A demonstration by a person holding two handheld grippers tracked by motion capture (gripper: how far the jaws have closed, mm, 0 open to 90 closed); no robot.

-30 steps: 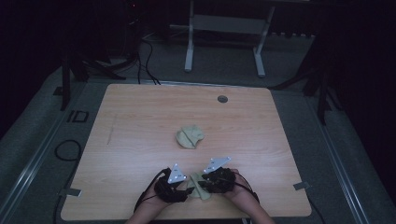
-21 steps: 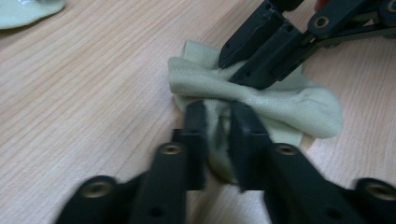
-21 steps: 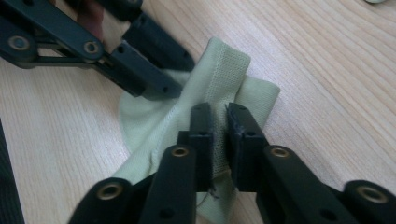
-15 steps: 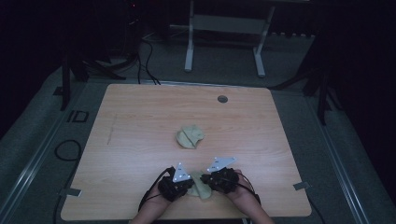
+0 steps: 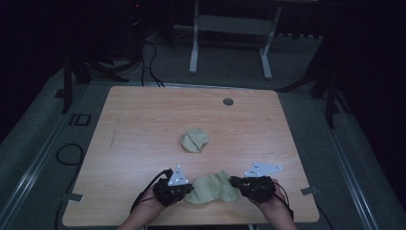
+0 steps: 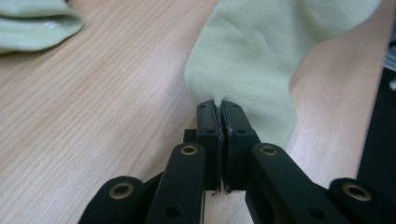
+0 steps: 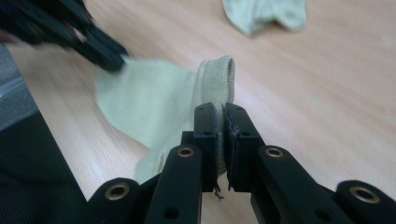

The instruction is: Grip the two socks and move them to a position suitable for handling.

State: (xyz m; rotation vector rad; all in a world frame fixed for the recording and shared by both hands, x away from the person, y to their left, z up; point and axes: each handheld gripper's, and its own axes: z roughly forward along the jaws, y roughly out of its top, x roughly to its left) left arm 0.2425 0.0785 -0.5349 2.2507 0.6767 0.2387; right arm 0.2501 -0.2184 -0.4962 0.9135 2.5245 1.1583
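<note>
A pale green sock (image 5: pixel 210 188) lies stretched near the front edge of the wooden table (image 5: pixel 143 120), held at both ends. My left gripper (image 5: pixel 187 189) is shut on its toe end (image 6: pixel 219 99), and the sock (image 6: pixel 261 51) spreads away from the jaws. My right gripper (image 5: pixel 235 182) is shut on the ribbed cuff (image 7: pixel 218 86); the left gripper (image 7: pixel 105 53) shows blurred at that sock's far end. A second pale green sock (image 5: pixel 194 140) sits bunched at the table's middle, apart from both grippers, and appears as the bunched sock (image 6: pixel 32 25) and again as the bunched sock (image 7: pixel 264 14).
A small round grommet (image 5: pixel 228 101) sits in the table near its far edge. Beyond the table stands a white metal frame (image 5: pixel 230 33) on grey floor. Cables (image 5: pixel 148 57) run along the floor at the back left. Bare wood spreads left and right of the bunched sock.
Both grippers have drawn apart along the front edge, left going left and right going right. The sock between them went from a small bunch to a spread, stretched shape.
</note>
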